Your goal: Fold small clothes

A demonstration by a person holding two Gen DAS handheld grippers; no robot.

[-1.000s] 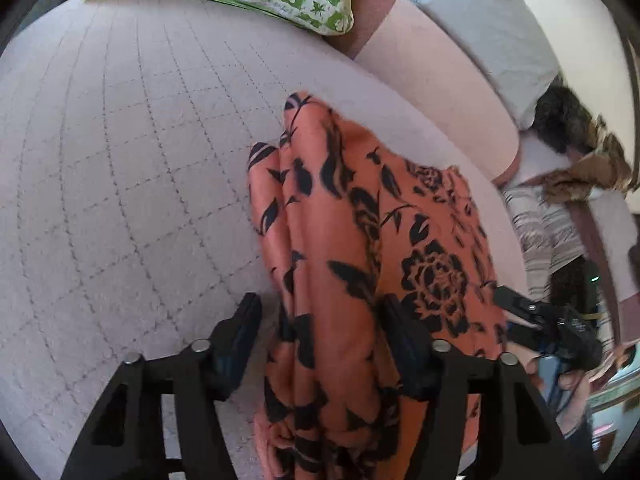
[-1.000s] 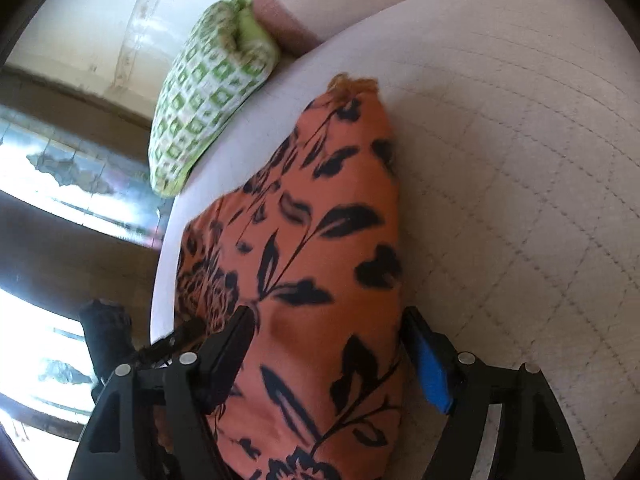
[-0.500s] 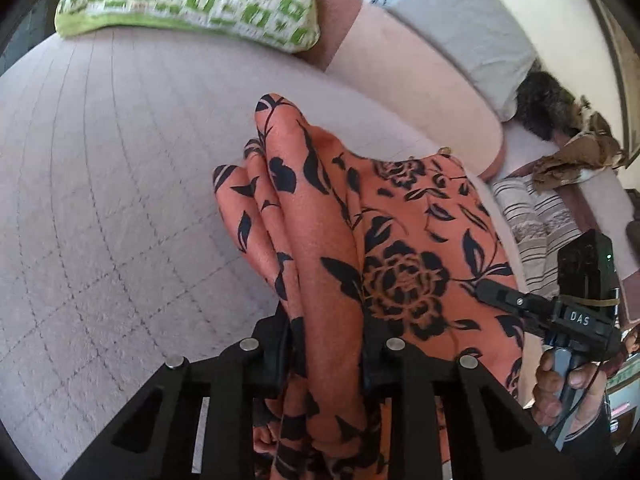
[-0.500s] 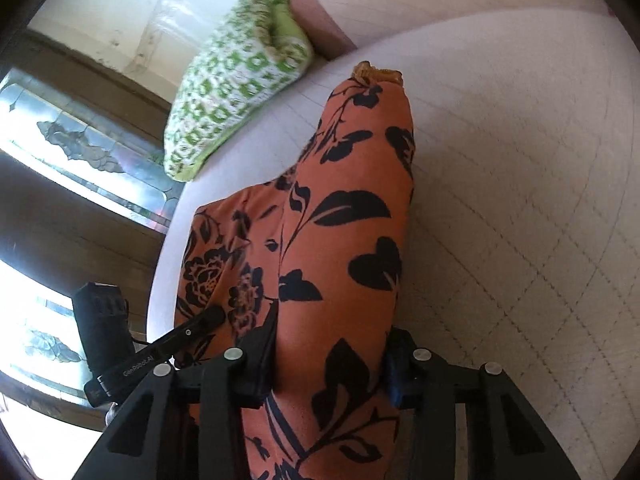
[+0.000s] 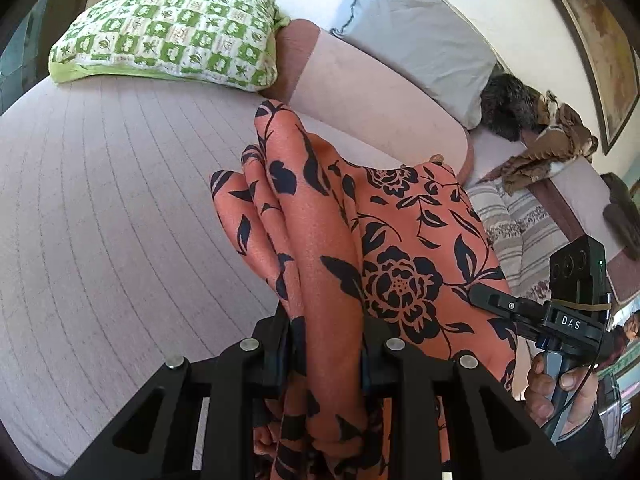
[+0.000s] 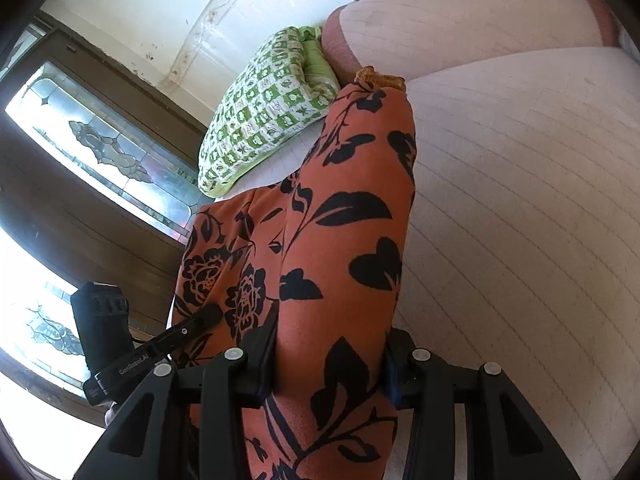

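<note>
Two pairs of black tongs grip one orange garment with a black floral print over a quilted pale mattress. The left tongs, at 6 o'clock in the left wrist view, are clenched on a bunched fold of the garment, both pads pressed into the cloth; their jaws have just been closing with that fold between them. The fabric rises from the pads toward 12 o'clock in several ridges and spreads toward 3 o'clock, where the right tongs bite its far edge, held by a hand at 4 o'clock. In the right wrist view the right tongs are likewise clamped on a wide roll of the garment, their jaws also having just been closing on it; the roll runs up to a mustard-coloured hem near 12 o'clock, and the left tongs pinch the cloth at 8 o'clock. Beyond the garment lies the mattress, filling the left wrist view from 7 to 11 o'clock. A green-and-white patterned pillow rests at its far end at 11 o'clock, beside a pink bolster and a grey pillow at 1 o'clock. A striped cloth and a brown crumpled fabric lie toward 2 and 3 o'clock.
</note>
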